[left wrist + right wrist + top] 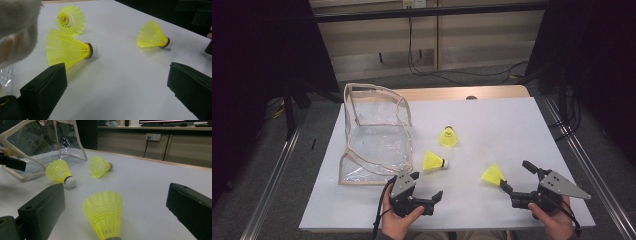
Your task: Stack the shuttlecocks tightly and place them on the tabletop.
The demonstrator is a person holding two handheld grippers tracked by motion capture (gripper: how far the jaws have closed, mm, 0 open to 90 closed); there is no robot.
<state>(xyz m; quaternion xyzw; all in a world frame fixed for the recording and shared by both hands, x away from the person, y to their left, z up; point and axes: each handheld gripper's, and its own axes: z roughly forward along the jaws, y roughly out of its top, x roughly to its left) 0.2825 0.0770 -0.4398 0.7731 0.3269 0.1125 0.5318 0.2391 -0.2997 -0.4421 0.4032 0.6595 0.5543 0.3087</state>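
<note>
Since yellow plastic mesh shuttlecock is light, springy, probably crush-prone: grip near cork base, gently. Right gripper jaws wide, straddling it. Left gripper wide, empty.

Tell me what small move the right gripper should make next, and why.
Probably ease the right gripper forward a little and then close. Its jaws stand open, and the nearest shuttlecock lies on the table between them, untouched, with its skirt pointing away. The clear bag sits open on the left, likely where it goes.
</note>
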